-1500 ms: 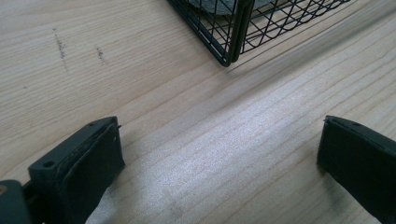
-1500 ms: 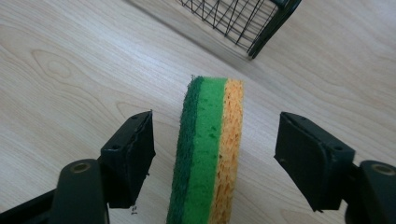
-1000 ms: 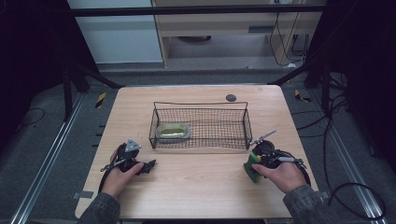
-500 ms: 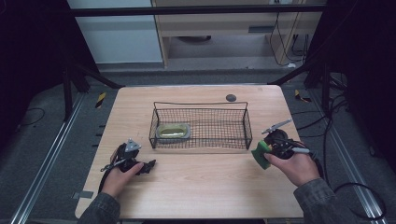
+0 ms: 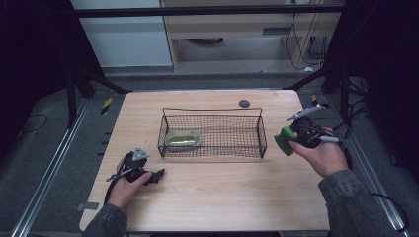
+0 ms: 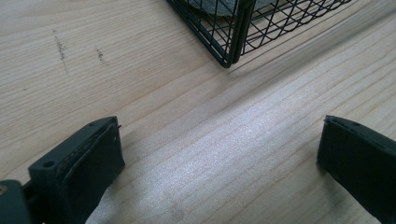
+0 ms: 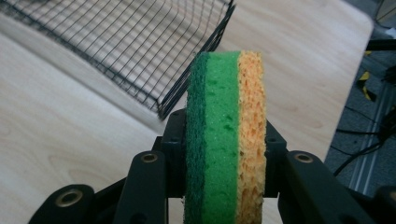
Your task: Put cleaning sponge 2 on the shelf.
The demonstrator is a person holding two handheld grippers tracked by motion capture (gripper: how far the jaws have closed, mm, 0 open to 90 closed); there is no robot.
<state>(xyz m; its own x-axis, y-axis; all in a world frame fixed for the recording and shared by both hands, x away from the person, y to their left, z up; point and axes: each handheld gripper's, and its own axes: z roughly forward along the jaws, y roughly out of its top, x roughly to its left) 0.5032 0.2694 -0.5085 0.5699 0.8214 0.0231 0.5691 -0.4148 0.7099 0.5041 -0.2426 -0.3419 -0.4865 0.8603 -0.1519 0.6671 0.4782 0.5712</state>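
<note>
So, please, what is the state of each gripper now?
Left gripper: open, holding nothing, low over the table.
Right gripper: closed on the sponge.

No text, label, brand, number or sign can be read anywhere in these views. The sponge [image 7: 225, 135] clamped between the right gripper's jaws bears no print, and the wire basket [image 7: 140, 51] beyond those jaws carries no tag.
</note>
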